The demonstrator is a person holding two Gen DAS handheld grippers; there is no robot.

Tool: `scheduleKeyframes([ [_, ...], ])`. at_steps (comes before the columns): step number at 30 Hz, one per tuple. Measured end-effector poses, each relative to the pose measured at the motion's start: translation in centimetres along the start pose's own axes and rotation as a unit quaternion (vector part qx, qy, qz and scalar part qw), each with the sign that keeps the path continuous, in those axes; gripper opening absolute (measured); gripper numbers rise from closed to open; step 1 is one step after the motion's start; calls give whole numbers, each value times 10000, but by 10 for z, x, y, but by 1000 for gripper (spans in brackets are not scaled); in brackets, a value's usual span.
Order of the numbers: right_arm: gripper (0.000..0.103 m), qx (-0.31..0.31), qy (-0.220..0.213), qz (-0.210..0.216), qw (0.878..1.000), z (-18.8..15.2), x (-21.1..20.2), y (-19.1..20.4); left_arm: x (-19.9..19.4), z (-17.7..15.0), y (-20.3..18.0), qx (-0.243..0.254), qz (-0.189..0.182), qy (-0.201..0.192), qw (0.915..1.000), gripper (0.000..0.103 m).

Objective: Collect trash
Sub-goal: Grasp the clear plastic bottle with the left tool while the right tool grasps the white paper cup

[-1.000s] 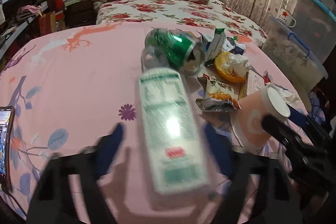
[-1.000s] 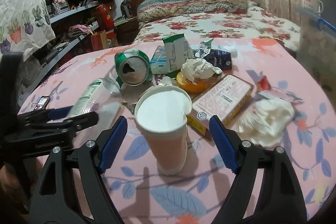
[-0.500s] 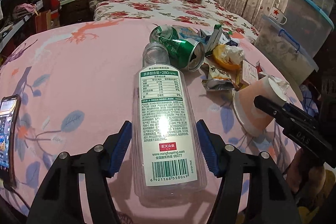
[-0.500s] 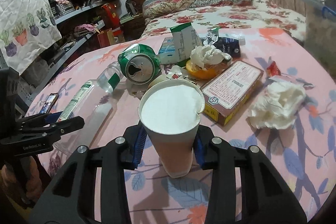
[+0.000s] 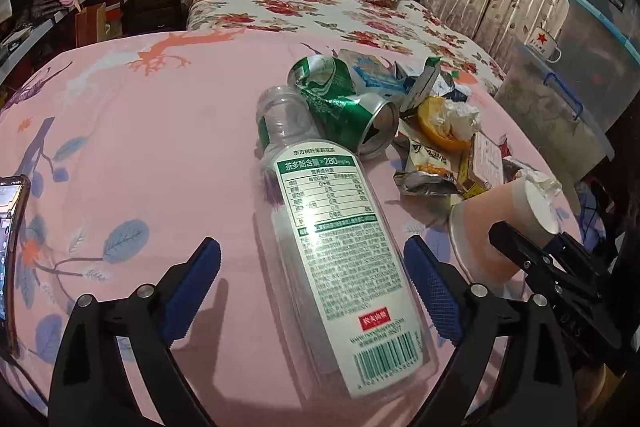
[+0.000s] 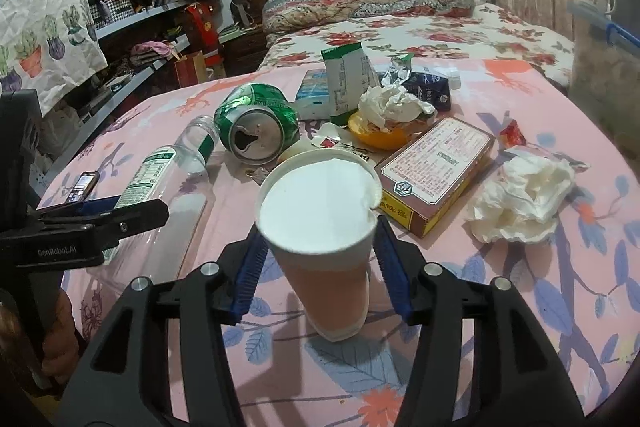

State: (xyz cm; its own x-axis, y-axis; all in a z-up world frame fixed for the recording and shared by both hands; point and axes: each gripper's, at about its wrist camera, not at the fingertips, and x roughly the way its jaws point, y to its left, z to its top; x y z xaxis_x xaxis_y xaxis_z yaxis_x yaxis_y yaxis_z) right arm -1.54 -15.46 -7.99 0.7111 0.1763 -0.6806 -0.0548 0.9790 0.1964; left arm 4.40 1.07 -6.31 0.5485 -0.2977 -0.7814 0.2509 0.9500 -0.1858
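The bottle (image 5: 340,251) is lying on its side on the pink cloth (image 5: 140,147), clear and uncapped, its white and green label facing up, its open mouth pointing toward the can (image 5: 344,103). The left gripper (image 5: 312,291) is straddling the bottle's lower half, its jaws opening, the blue pads (image 5: 192,291) standing clear of the plastic on both sides.

The cup (image 6: 324,235) is sitting between the fingers of the right gripper (image 6: 320,267), a pale orange paper cup with a white inside and a dented rim. It is leaning a little, and the wrist view is looking down into its mouth. The jaws are opening; the blue pads (image 6: 250,267) are lying right along the cup's wall, and whether they are pressing on it cannot be told.

Beyond both, the trash is crowding the far middle of the cloth: the dented green can touching the bottle's neck, cartons (image 6: 348,83), an orange peel (image 6: 380,135) holding crumpled tissue, a brown box (image 6: 436,171), and a loose tissue (image 6: 524,203) to the right. A phone (image 6: 82,185) is lying near the left edge. The cloth is lying open to the left of the bottle and in front of the cup. A bed (image 6: 400,23) is standing behind, shelves (image 6: 132,23) to the left.
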Motion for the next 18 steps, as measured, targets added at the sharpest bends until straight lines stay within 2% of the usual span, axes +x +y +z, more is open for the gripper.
scheduleKeyframes([
  [1, 54, 14, 23, 34, 10000, 0, 2, -1, 0, -1, 0, -16, -53, -9, 10000, 86],
  [2, 41, 25, 56, 98, 9999, 0, 4, -2, -1, -2, 1, -33, -134, -28, 9999, 80],
  [3, 41, 17, 75, 144, 9999, 1, 4, -2, -4, -3, 2, -39, -261, -53, 9996, 65],
  [6, 40, -88, -204, 312, 9993, 1, -9, 4, -15, -7, 6, 20, -4, -235, 9997, 63],
  [10, 40, -386, -637, 454, 9962, 3, -30, 17, -42, -12, 22, -318, -50, -617, 9976, 61],
  [12, 40, -448, -802, 517, 9944, 3, -38, 20, -61, -11, 27, -424, -21, -972, 9944, 57],
  [13, 40, -448, -828, 525, 9942, 4, -39, 21, -70, -9, 28, -437, -2, -1145, 9925, 49],
  [18, 40, -190, -876, 536, 9945, 7, -45, 7, -91, 5, 14, -141, -116, -1484, 9888, 30],
])
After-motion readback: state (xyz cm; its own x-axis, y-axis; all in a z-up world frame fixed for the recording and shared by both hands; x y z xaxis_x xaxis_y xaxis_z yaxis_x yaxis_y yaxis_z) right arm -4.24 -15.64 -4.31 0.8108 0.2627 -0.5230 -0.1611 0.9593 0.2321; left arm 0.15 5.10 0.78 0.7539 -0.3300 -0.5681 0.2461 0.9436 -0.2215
